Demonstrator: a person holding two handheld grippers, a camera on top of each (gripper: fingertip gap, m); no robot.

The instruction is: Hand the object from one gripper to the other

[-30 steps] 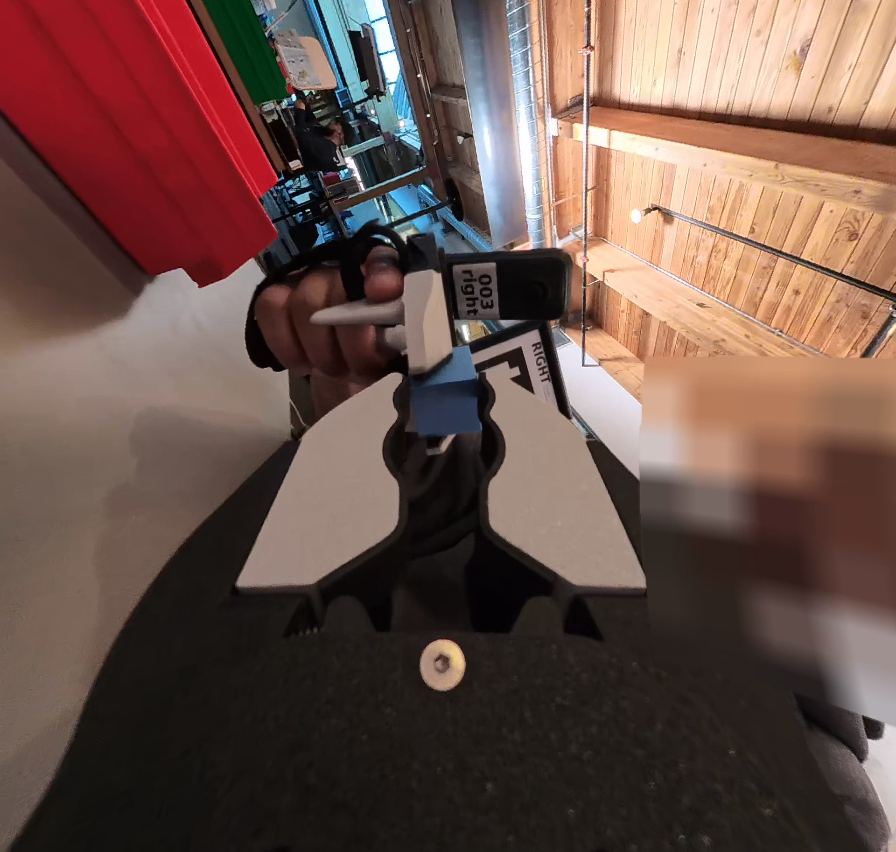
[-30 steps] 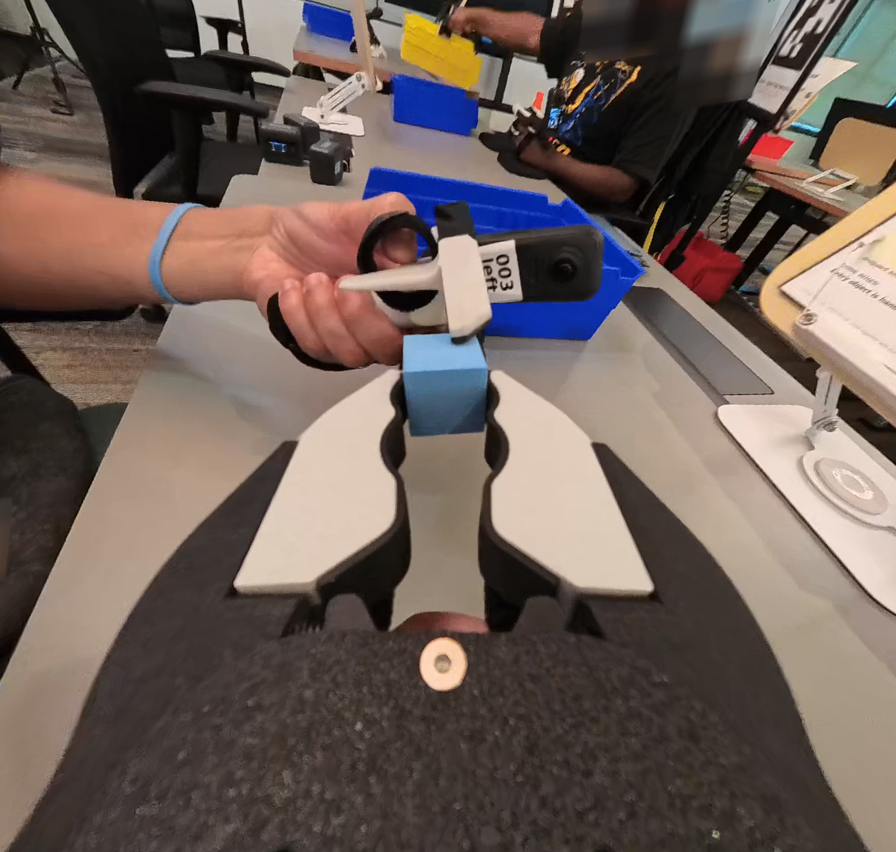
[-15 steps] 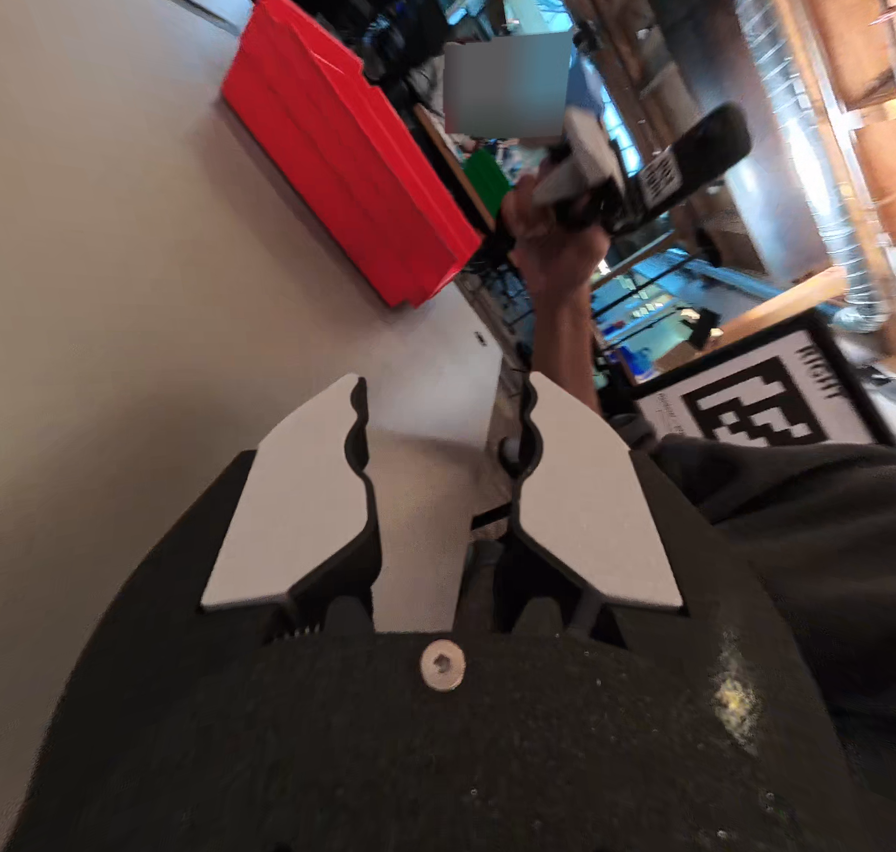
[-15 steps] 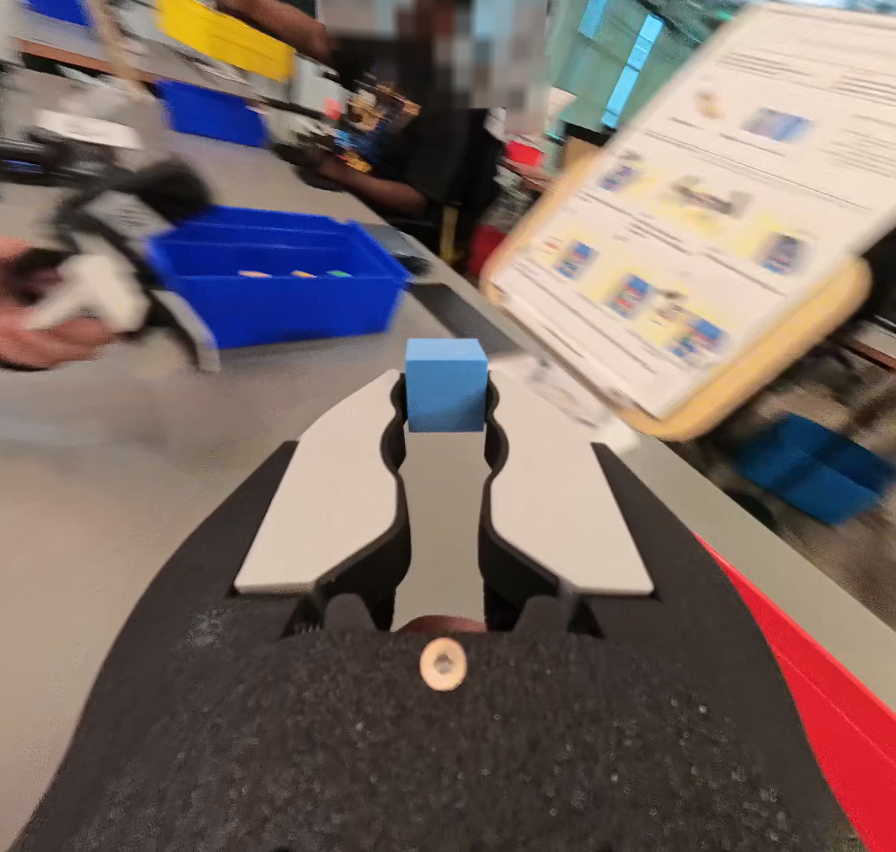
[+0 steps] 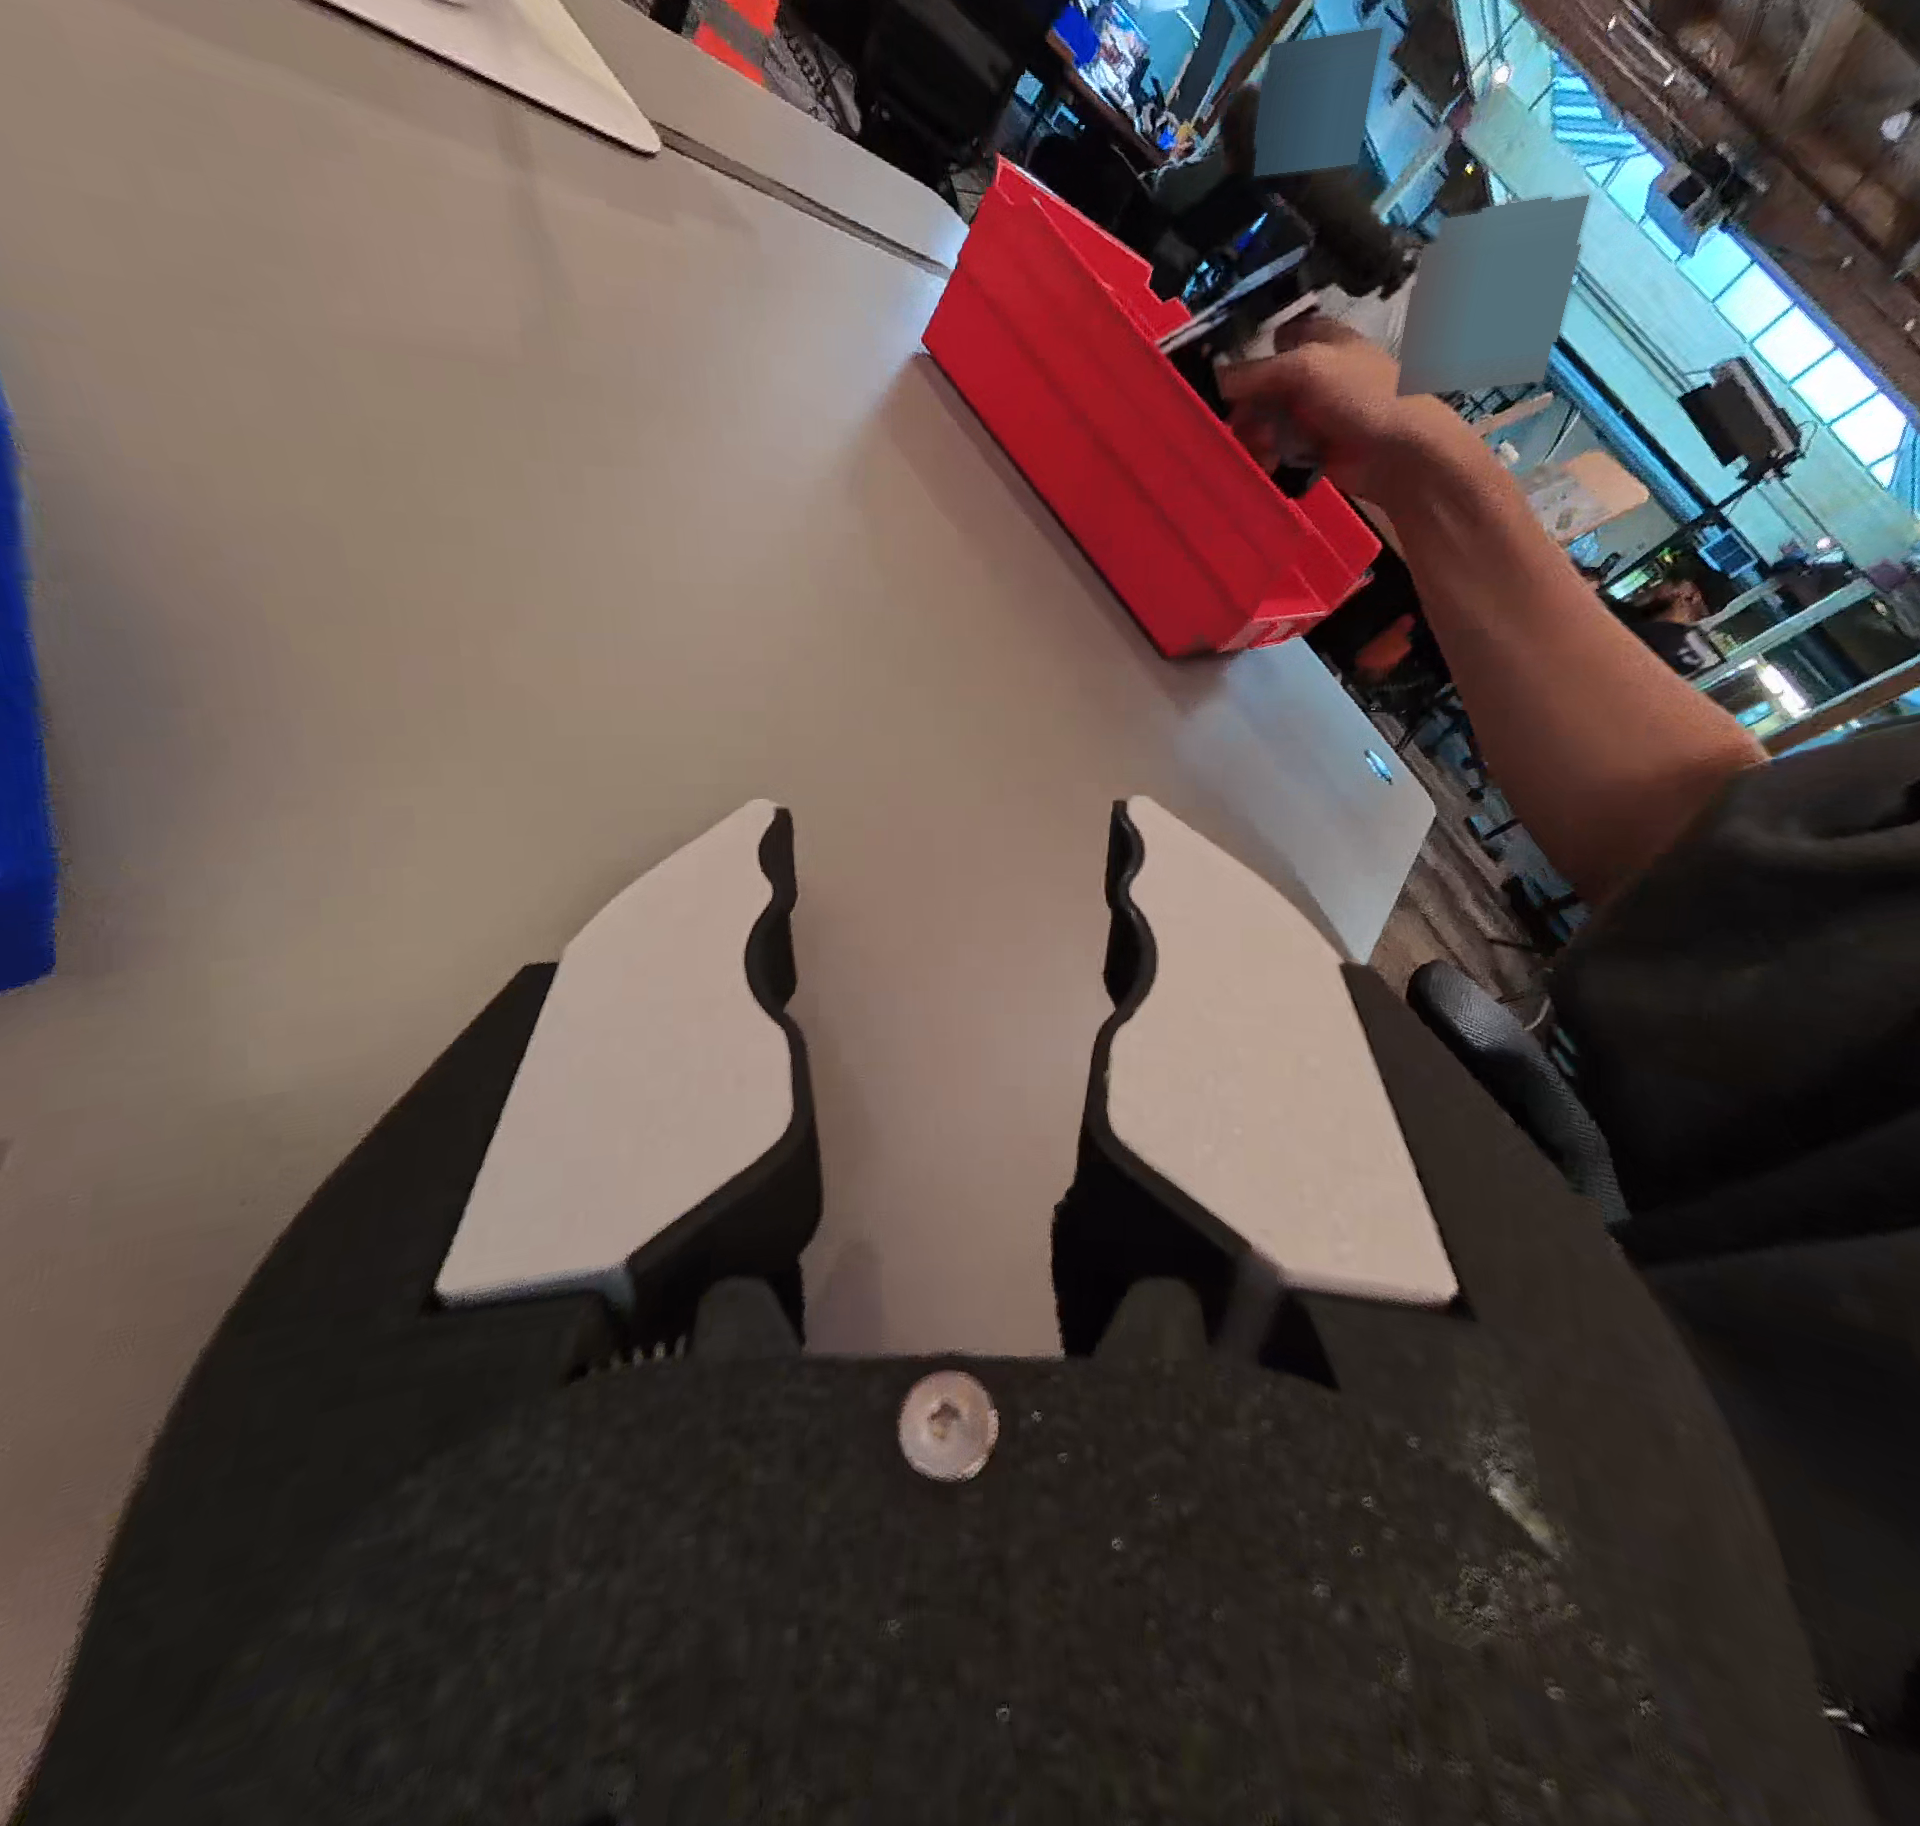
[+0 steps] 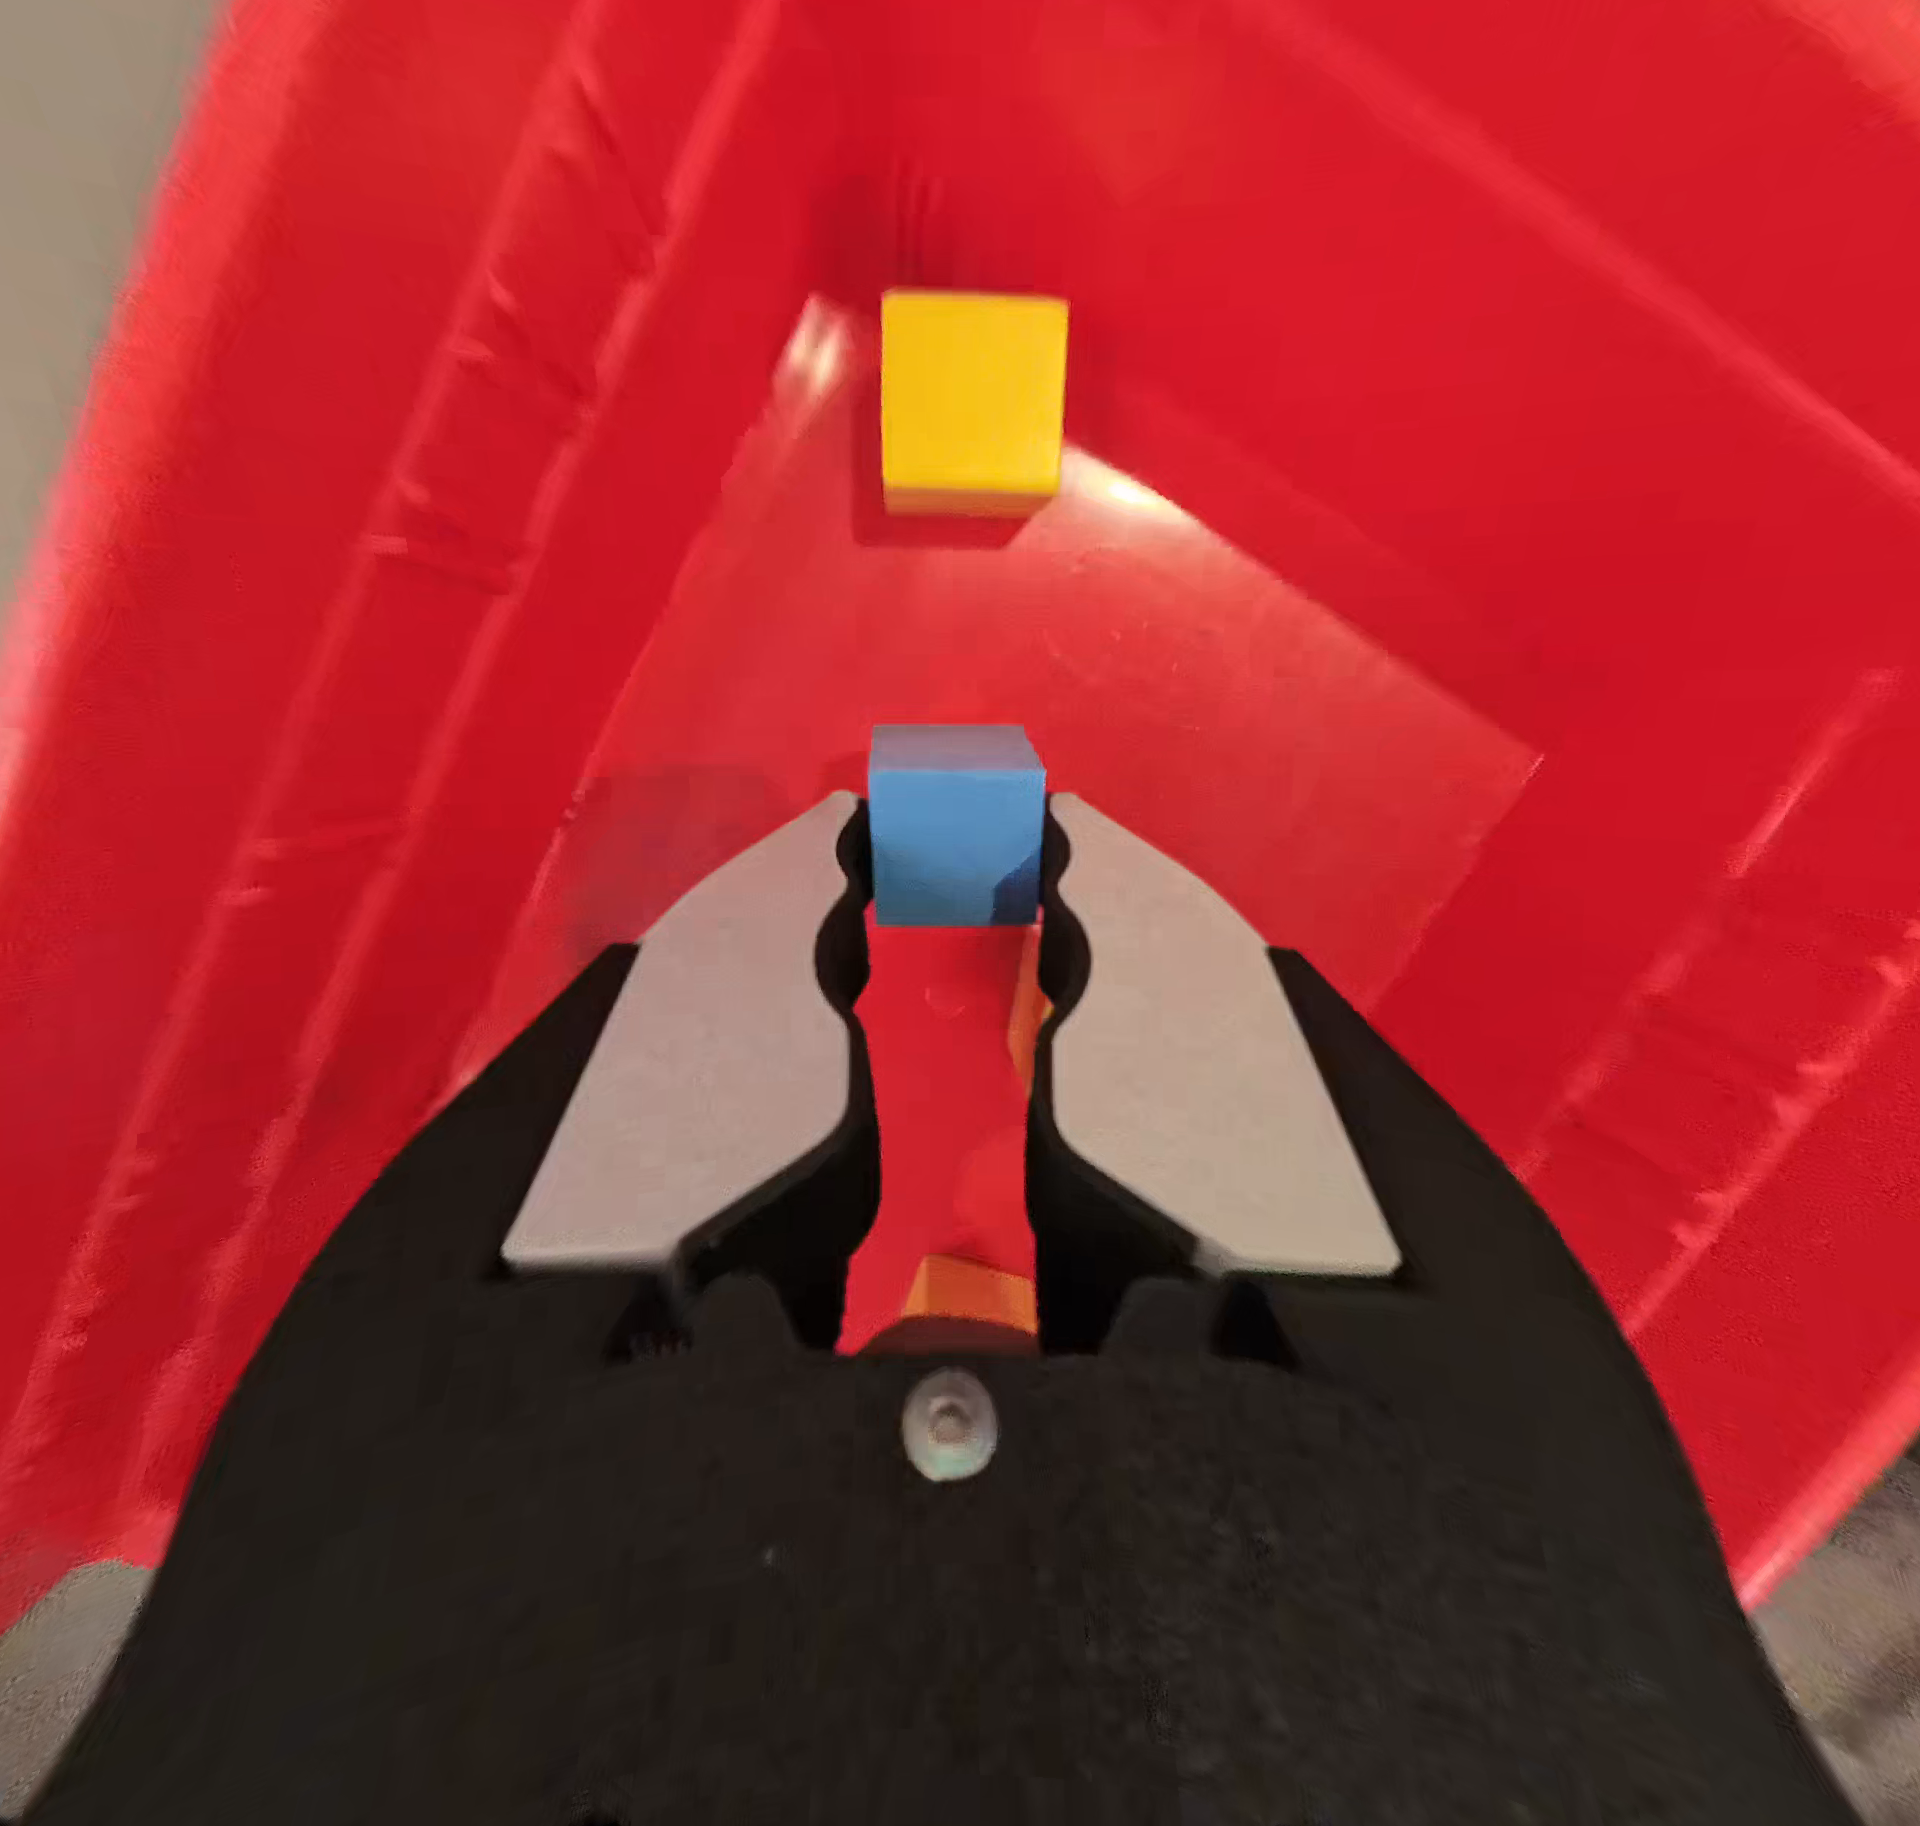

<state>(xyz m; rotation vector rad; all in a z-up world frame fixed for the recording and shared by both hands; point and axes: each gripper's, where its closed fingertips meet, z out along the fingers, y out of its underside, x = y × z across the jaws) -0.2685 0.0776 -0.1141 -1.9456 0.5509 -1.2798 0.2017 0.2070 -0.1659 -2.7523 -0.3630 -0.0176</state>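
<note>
The right gripper (image 6: 956, 846) clamps a blue cube (image 6: 954, 836) between its fingertips, pointing down into a red bin (image 6: 1351, 426); a yellow cube (image 6: 971, 400) lies on the bin floor ahead of the fingers, and something orange shows through the gap behind the blue cube. The left gripper (image 5: 948, 820) hangs over the grey worktop (image 5: 416, 477) with its fingers wide apart and nothing between them. Ahead and to the right of them, a hand (image 5: 1340, 415) reaches over the red bin.
</note>
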